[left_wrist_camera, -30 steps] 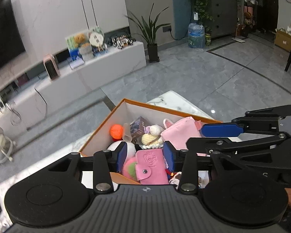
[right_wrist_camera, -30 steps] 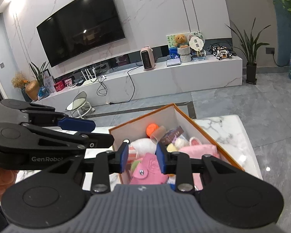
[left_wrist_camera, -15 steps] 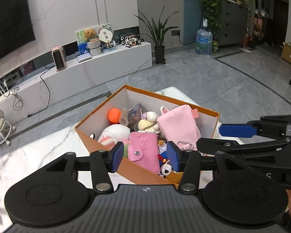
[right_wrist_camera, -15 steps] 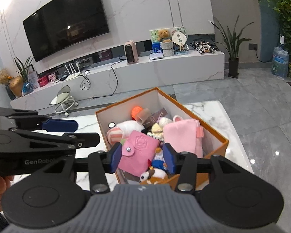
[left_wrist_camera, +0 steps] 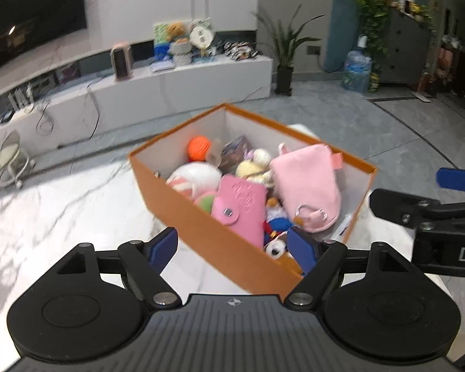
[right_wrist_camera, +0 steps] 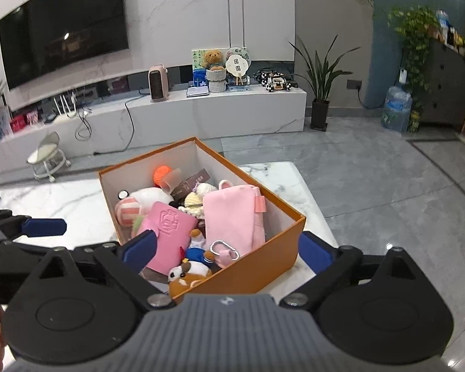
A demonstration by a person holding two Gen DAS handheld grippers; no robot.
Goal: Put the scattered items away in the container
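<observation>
Left wrist view looks down past the left claw [left_wrist_camera: 232,249], whose jaws are opening with nothing between the blue pads; the near wall of the orange box [left_wrist_camera: 201,217] lies just beyond them. The box stands on the white marble desk [left_wrist_camera: 62,210] and holds the gathered things: a pink snap wallet [left_wrist_camera: 240,207] propped upright, a pink pouch [left_wrist_camera: 307,186] with a metal ring, an orange ball [left_wrist_camera: 199,147] at the far end, and a white plush [left_wrist_camera: 195,176] beside it. Small toys are wedged under the wallet and pouch and only partly show; what they are is hard to tell. This frame is blurred, so the desk's far edge is soft. At the right border the right claw [left_wrist_camera: 449,192] is cut off.

From the right wrist view, the right claw [right_wrist_camera: 229,251] is also opening and grips nothing, its pads straddling the box's near corner [right_wrist_camera: 263,266]. A brown-and-white plush [right_wrist_camera: 186,274] is half hidden behind the claw body. The left claw [right_wrist_camera: 43,228] pokes in from the left, mostly out of frame.
</observation>
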